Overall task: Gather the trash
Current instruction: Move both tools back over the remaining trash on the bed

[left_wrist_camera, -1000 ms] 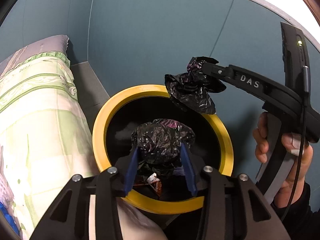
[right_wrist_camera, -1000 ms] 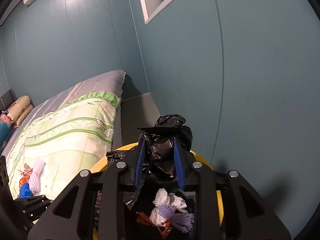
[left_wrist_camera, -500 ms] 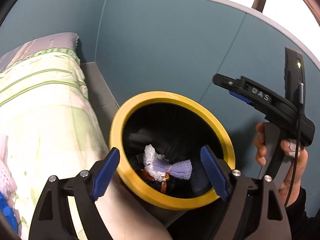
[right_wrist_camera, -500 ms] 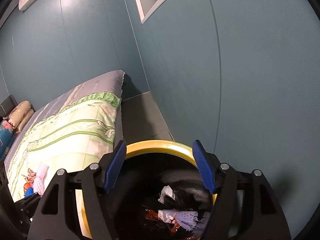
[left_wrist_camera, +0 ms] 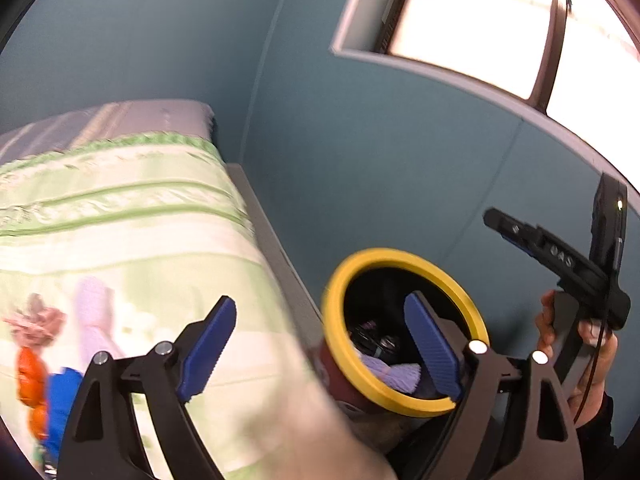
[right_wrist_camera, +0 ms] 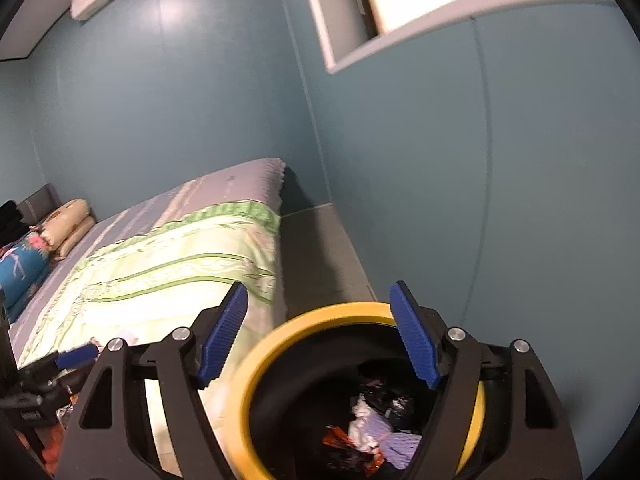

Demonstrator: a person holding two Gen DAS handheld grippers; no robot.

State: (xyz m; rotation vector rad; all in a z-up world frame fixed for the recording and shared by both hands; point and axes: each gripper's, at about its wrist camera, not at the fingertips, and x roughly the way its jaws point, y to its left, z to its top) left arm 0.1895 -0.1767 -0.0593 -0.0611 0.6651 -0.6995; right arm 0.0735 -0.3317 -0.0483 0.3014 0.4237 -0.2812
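Observation:
A bin with a yellow rim stands between the bed and the wall. In it lie a crumpled black bag, a purple foam net, white paper and an orange wrapper. My right gripper hangs over the bin, its jaws opening with nothing between them. My left gripper is over the bed's edge beside the bin, jaws opening and also empty. More trash lies on the quilt: an orange piece, a blue piece and a pale purple net. A hand holds the right gripper.
The bed with a green-striped quilt fills the left. Pillows lie at its far end. A grey ledge runs between the bed and the teal wall. A window sits high in the wall.
Both grippers let go of the black bag pieces, which dropped into the bin, and opened wide. The left gripper swung up and left toward the bed; the right rose slightly.

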